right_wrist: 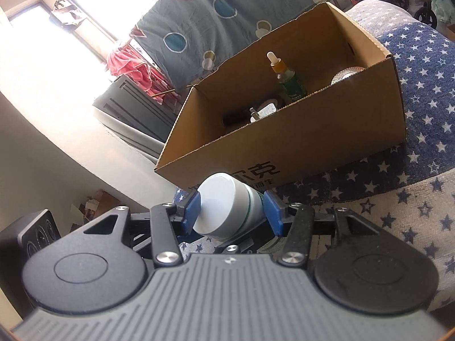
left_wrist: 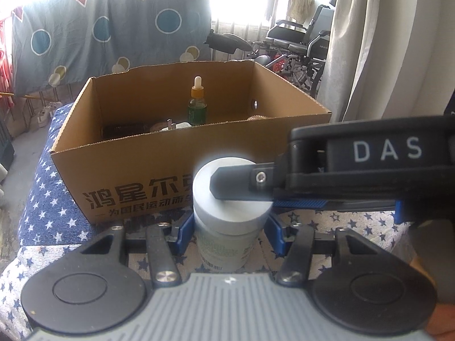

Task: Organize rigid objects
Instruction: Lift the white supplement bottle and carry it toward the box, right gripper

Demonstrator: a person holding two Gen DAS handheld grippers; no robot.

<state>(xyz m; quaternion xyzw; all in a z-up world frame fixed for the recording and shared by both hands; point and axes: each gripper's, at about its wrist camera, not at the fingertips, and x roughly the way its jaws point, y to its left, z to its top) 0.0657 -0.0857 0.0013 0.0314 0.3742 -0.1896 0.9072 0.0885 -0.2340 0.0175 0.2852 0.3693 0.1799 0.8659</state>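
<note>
Both grippers clamp one white-lidded jar [left_wrist: 231, 216]: the left gripper [left_wrist: 227, 234] presses its blue pads against the jar's body below the lid, and the right gripper [right_wrist: 231, 213] squeezes the lid from the sides, one black finger [left_wrist: 241, 182] lying across the lid top in the left wrist view. Just behind the jar stands an open cardboard box [left_wrist: 136, 170] on a star-patterned cover [left_wrist: 48, 207], blue under the box and pale nearer the cameras. Its near wall rises right beside the jar, and the box floor shows open room in the middle. Inside, an upright green dropper bottle [left_wrist: 197, 105] stands toward the back. The jar is white with a green-printed label and a flat, wide lid.
</note>
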